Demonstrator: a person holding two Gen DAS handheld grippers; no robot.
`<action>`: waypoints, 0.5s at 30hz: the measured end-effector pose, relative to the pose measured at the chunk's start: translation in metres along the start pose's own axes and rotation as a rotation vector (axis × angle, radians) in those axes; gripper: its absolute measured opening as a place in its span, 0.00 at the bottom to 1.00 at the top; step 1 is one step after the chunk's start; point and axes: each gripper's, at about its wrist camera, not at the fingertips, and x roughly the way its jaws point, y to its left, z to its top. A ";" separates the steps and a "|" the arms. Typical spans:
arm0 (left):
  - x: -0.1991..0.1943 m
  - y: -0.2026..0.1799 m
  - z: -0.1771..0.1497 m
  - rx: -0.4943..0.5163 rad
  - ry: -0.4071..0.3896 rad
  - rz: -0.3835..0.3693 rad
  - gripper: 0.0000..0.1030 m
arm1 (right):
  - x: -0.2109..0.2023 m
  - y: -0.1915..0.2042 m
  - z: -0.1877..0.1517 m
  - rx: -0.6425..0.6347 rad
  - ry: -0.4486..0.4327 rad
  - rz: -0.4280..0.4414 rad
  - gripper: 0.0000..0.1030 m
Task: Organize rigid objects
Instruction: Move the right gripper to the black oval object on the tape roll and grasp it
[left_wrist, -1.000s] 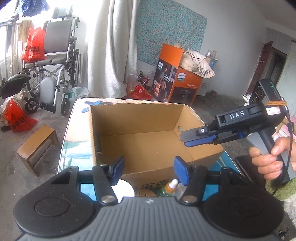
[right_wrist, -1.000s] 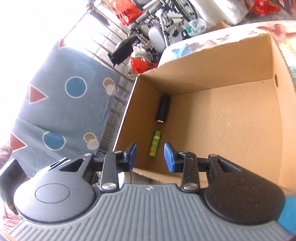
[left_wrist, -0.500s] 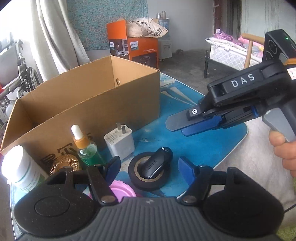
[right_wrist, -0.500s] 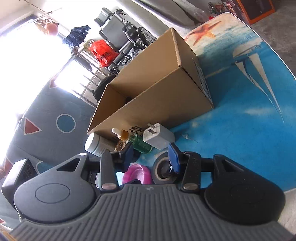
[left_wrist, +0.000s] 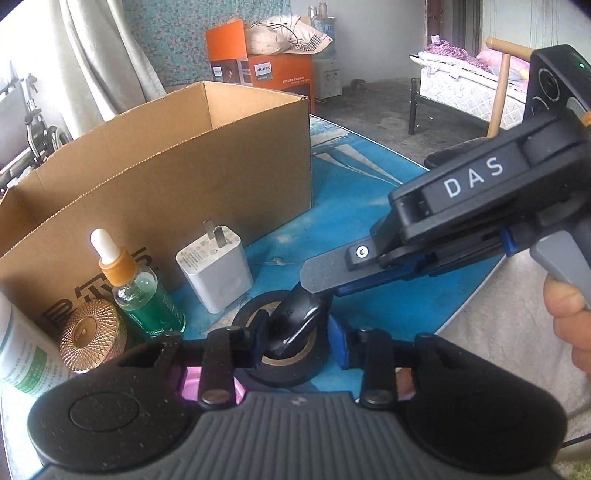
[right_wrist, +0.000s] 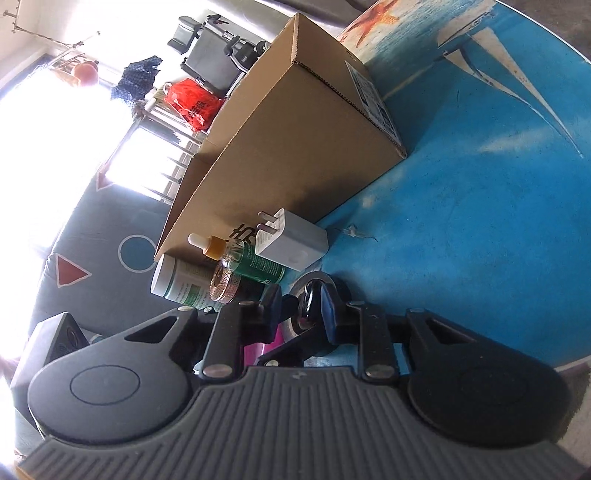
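Black glossy clip (left_wrist: 295, 325) lies in the tape roll (left_wrist: 284, 369) beside the cardboard box (left_wrist: 155, 192). We see both the left gripper (left_wrist: 297, 341) and right gripper (right_wrist: 301, 308) spread apart, straddling it, neither pressing.

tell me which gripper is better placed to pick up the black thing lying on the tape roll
Left. The left gripper already straddles the black thing on the tape roll, fingers either side; the right gripper sits above it.
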 end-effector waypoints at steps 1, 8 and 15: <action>0.000 -0.003 0.001 0.003 -0.001 0.006 0.32 | 0.001 0.002 0.000 -0.006 -0.001 0.003 0.18; -0.002 0.003 0.001 -0.022 -0.001 0.008 0.31 | 0.004 0.032 -0.002 -0.130 -0.009 -0.012 0.16; 0.001 0.004 0.001 -0.031 -0.004 0.031 0.19 | 0.019 0.038 -0.002 -0.158 0.012 -0.044 0.16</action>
